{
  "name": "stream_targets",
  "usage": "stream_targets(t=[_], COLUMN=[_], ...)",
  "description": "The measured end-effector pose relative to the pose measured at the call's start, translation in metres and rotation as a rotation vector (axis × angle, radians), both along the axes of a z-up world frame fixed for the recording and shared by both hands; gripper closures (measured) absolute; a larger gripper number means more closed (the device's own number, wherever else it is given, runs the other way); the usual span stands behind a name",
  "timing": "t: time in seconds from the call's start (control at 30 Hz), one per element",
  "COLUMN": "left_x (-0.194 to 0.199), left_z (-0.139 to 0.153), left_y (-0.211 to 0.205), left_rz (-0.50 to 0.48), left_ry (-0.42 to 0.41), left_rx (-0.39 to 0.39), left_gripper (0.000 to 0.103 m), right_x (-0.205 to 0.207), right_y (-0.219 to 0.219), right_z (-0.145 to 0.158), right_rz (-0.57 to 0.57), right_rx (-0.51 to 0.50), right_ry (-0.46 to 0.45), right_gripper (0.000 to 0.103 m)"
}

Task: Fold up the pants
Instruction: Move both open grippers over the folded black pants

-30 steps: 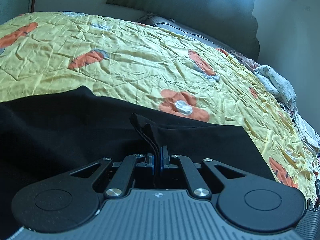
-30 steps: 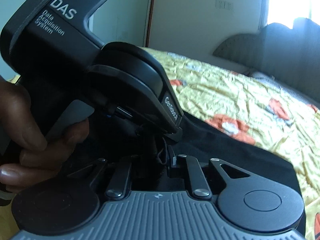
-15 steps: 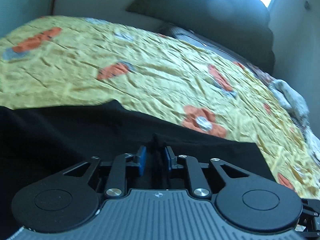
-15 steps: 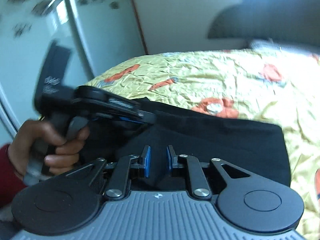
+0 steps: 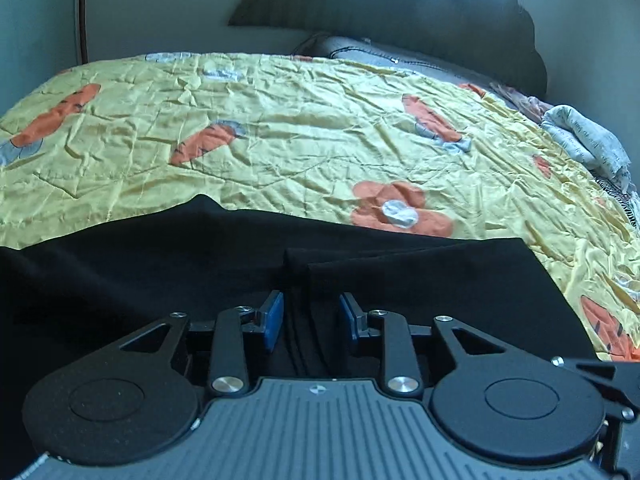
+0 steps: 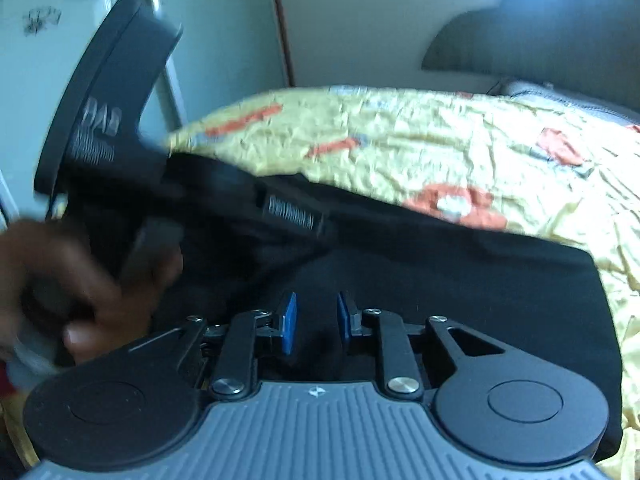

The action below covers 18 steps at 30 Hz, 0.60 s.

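The black pants (image 5: 160,264) lie folded flat on the yellow flowered bedspread (image 5: 300,132), their folded edge running across the left wrist view. My left gripper (image 5: 310,316) is open just above the cloth, its blue pads apart with a fold seam between them. My right gripper (image 6: 316,320) is open over the same pants (image 6: 460,280). In the right wrist view the left gripper's black body shows, blurred, held by a hand (image 6: 80,280) at the left.
A dark headboard (image 5: 400,12) and grey pillow (image 5: 380,52) stand at the far end of the bed. A crumpled light cloth (image 5: 588,140) lies at the bed's right edge. A pale wardrobe door (image 6: 48,60) stands left of the bed.
Both grippers were shut on pants fabric one second ago; both have opened and let it go. The lifted fold has dropped flat. The left gripper has drawn back.
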State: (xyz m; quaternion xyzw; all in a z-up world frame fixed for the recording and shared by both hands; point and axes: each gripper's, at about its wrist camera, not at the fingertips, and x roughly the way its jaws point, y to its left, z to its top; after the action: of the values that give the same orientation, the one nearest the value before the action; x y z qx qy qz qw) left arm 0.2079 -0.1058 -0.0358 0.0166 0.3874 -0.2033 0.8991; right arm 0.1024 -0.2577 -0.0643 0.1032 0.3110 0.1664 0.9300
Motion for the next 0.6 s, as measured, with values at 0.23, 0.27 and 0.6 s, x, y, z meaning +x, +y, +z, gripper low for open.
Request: stream_targets(t=[0.23, 0.27, 0.6], left_x=[-0.006, -0.006, -0.009], left_z=[0.003, 0.002, 0.0], left_y=[0.008, 0.01, 0.015], left_rz=[0.034, 0.039, 0.043], left_ry=[-0.033, -0.031, -0.034], left_rx=[0.027, 0.025, 0.024], left_gripper=[0.051, 0.05, 0.044], right_x=[0.002, 0.002, -0.013], right_y=[0.001, 0.002, 0.01], right_z=[-0.014, -0.015, -0.022], right_rz=[-0.056, -0.078, -0.129], right_rx=[-0.014, -0.004, -0.095], right_ry=[0.006, -0.008, -0.023], right_gripper=[0.069, 0.069, 0.048])
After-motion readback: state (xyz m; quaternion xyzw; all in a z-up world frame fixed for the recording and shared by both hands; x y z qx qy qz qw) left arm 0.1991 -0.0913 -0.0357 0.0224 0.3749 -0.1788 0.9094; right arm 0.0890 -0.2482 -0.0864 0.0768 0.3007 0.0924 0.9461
